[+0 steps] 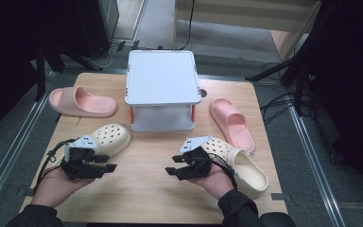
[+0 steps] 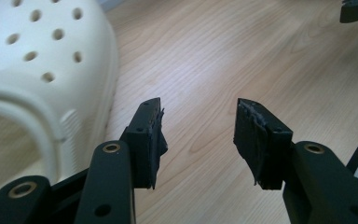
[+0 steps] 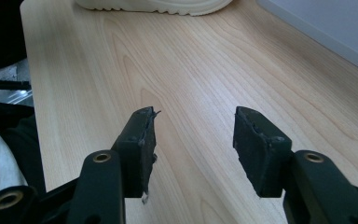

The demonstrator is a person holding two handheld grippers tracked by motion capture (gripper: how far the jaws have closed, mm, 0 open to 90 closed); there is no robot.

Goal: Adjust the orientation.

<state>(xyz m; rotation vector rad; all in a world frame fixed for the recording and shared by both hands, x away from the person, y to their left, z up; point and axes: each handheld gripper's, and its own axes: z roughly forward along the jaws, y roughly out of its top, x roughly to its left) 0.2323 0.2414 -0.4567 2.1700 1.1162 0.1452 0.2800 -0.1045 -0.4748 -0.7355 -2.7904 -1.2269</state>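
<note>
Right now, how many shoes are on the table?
4. A pink slide back left, another pink slide right of the rack, a cream clog near the left gripper, a cream clog behind the right gripper.

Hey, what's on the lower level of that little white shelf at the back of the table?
The white shelf looks empty on the visible front strip of its lower level; the top board covers the rest.

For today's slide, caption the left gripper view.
Open left gripper poised over the table, cream clog beside it.

Matt foam-like cream clog (image 2: 37,60) on a smooth pale wood-grain table (image 2: 242,56)
</note>
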